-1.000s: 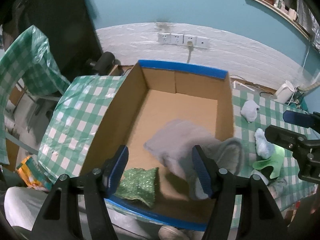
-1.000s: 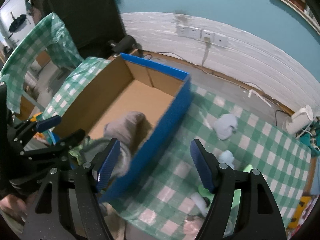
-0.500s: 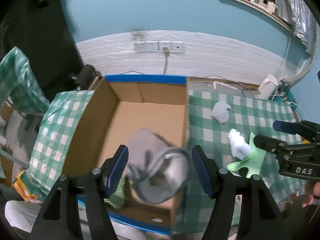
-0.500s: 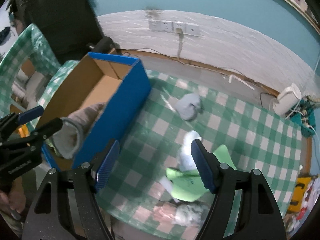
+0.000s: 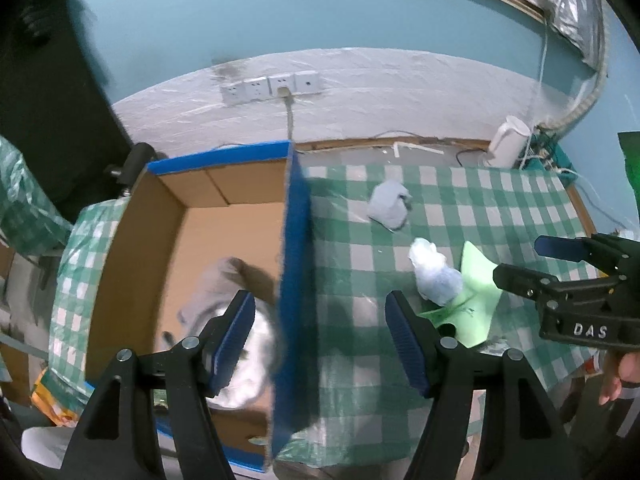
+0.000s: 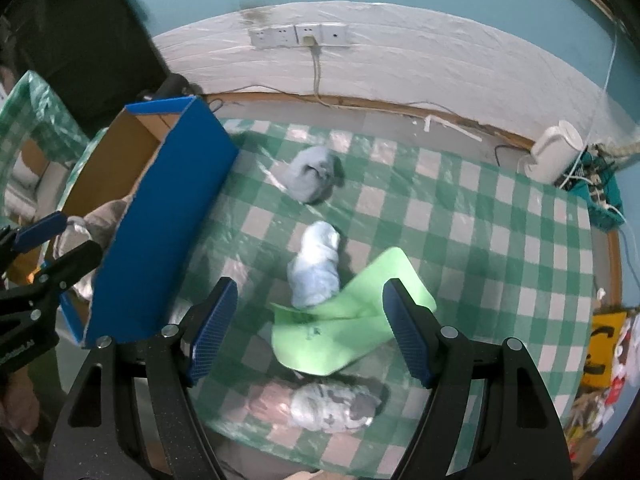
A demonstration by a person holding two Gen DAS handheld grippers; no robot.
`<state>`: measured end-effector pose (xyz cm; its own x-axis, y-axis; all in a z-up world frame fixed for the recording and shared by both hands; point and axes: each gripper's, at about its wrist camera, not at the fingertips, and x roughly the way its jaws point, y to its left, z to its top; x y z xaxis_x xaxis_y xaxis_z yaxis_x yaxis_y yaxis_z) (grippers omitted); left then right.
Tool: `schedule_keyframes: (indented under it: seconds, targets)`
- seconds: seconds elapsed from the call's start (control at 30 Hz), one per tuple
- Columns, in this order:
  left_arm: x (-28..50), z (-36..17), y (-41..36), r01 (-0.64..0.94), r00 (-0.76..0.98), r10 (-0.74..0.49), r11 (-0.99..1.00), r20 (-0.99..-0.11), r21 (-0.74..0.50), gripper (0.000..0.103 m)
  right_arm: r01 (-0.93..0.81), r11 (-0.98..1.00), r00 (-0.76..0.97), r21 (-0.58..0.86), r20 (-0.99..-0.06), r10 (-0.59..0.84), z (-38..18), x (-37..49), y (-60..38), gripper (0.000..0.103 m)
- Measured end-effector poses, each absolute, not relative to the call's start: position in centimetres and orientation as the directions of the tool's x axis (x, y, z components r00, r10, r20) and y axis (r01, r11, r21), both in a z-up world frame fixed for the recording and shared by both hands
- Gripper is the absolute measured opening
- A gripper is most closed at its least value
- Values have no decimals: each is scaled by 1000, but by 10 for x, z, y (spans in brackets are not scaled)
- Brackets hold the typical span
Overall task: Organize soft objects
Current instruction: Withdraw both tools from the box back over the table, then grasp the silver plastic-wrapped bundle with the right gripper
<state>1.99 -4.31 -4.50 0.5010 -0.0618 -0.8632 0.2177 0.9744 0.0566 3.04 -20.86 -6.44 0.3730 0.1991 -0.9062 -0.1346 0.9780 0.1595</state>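
Both hand-held grippers spread and empty: left hand-held gripper (image 5: pixel 320 330) opening over the blue-edged cardboard box (image 5: pixel 294 264), right hand-held gripper (image 6: pixel 308 330) above the light-blue rolled cloth (image 6: pixel 316 268), likely next.

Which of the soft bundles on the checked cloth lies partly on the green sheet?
The pale blue bundle: its lower end overlaps the green sheet. The grey-blue bundle and the mottled grey bundle lie directly on the cloth.

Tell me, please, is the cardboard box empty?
No. A grey garment already lies inside the cardboard box.
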Motion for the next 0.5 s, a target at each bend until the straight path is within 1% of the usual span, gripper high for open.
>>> schedule_keyframes:
  seconds: [0.13, 0.27, 0.5]
  targets:
    - [17, -61, -59, 244, 468, -46, 966, -883, 79, 69, -141, 975, 356, 171, -910, 211, -72, 16, -219, 75]
    - [9, -75, -75, 282, 427, -57, 957, -902, 74, 69, -150, 971, 318, 184, -921, 224, -86, -4, -233, 75]
    - [-4, -97, -97, 329, 387, -26, 938, -922, 112, 69, -219, 953, 249, 210, -932, 263, -108, -30, -240, 76]
